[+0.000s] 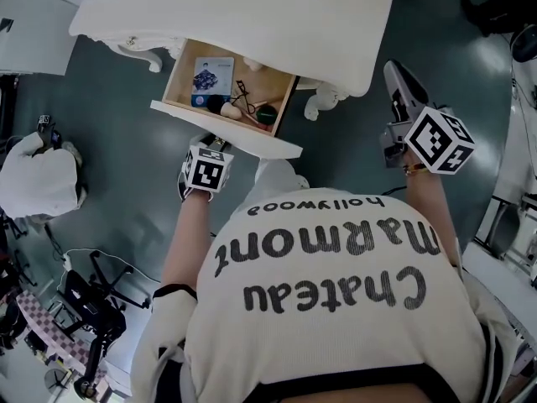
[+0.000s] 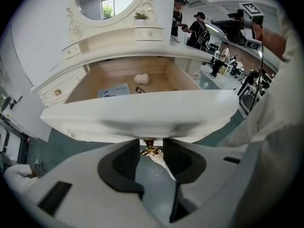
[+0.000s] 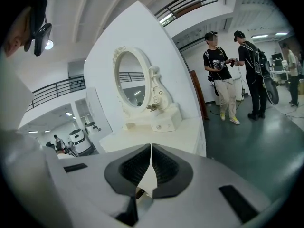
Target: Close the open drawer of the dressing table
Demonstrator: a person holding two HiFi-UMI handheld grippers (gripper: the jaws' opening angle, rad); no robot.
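1. Seeing drawer (image 1: 225, 133) pulled well out of dressing table (image 1: 252, 19), contents exposed; closing push not yet done.
2. Straddling brass knob (image 2: 151, 150) with left tool (image 2: 151, 143), jaws apart, pads not pinching; pointing steeply down.
3. Holding right tool (image 3: 151, 148) off right, closed, empty, facing mirror (image 3: 130, 82).
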